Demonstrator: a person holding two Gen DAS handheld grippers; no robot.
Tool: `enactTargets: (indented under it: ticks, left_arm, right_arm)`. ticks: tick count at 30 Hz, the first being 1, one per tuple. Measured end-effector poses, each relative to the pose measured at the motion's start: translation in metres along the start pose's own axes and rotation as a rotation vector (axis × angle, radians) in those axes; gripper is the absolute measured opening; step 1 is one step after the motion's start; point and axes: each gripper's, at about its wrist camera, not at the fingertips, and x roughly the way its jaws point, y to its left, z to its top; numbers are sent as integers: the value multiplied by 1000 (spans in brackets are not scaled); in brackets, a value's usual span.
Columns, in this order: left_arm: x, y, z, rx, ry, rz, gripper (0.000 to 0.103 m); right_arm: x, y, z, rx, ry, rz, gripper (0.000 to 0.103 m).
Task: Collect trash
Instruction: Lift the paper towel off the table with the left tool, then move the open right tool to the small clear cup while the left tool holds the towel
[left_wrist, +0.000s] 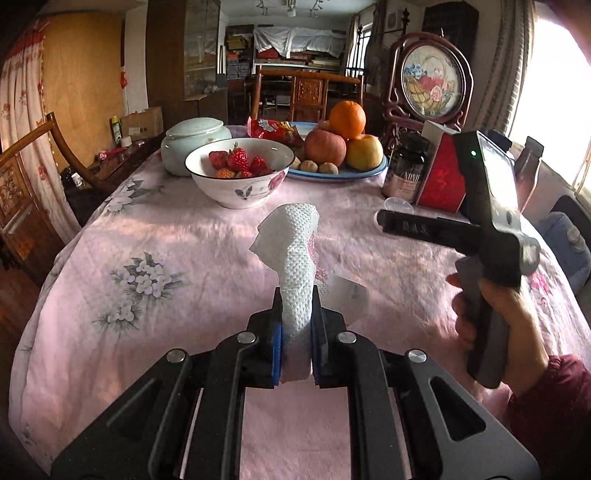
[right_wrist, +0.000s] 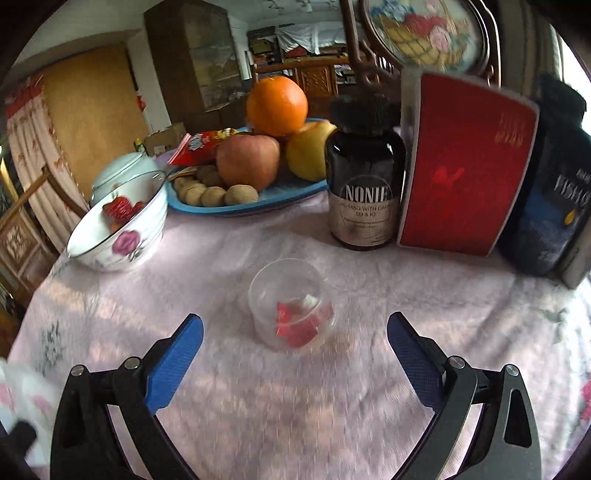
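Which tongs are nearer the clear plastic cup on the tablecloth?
Right. The right tongs are open with the clear plastic cup just ahead of their tips. The left tongs are farther back, shut on a paper towel.

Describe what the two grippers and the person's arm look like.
Both grippers, left gripper and right gripper, have black angular frames with silver rivets and blue textured fingers. The right unit carries a lit green LED; the right hand emerges from a dark red sleeve.
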Motion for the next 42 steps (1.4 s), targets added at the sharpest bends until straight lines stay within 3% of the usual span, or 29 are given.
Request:
enactTargets:
  ticks: [7,27,33,38,41,42]
  left_arm:
    - [13,-14,-5,57,31,10,16]
    - [21,-19,-8,89,51,35,16]
    - [25,-12,-6,61,75,29,16]
    - [38,-5,-7,16,152,-19,16]
    - [43,-4,-10,14,177,-22,18]
    - [45,-4,-10,13,181,-19,25]
  right_arm:
    - [10,-16,2,80,14,79,97]
    - [23,-13,4,46,70,82,99]
    - [19,-7,-2,-76,116,79,99]
    - [15,10,-15,-222,145,-28,99]
    - [14,4,-14,-197,135,-6,99]
    - [12,0,-13,-177,127,16,98]
